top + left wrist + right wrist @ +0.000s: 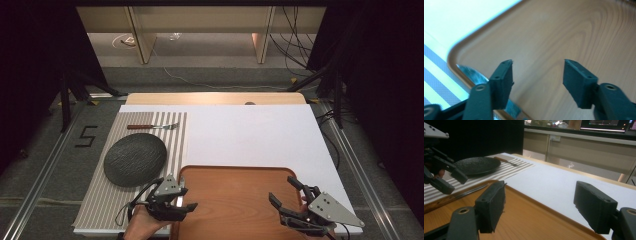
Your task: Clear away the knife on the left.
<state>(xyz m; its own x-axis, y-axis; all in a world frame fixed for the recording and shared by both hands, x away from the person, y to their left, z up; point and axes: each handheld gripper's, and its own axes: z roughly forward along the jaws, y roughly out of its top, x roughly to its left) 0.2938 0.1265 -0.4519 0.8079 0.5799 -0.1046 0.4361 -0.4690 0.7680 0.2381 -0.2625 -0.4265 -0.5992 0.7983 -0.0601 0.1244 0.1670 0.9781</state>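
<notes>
High view: a wooden tray [235, 200] is seen at the near edge of the bench [250, 135], resting on the white sheet. The left tool [176, 196] is held over the tray's left rim, its jaws spread and nothing gripped between them. The right tool [282, 191] is held over the tray's right part, jaws wide apart and likewise empty. To the left of the tray a striped placemat [100, 200] is laid, with a dark plate [135, 161] on it and a fork [152, 127] lying beyond the plate, well apart from both tools.

Left gripper view: the tray's rounded corner [456, 53] and its wood-grained floor are shown beneath the left tool [537, 75], whose two black jaws stand wide with bare wood between them. A knife blade [471, 73] is seen lying across the tray's rim just beside the left jaw; whether it is touched cannot be told. The striped placemat [436, 80] is seen past the rim.

Right gripper view: the right tool [539, 205] is shown low over the tray [529, 220], jaws wide and empty. The knife [471, 191] is seen along the tray's far rim, near the left tool [451, 182] farther off. Beyond it the plate [477, 165] and fork [506, 161] are seen on the placemat [506, 170].
</notes>
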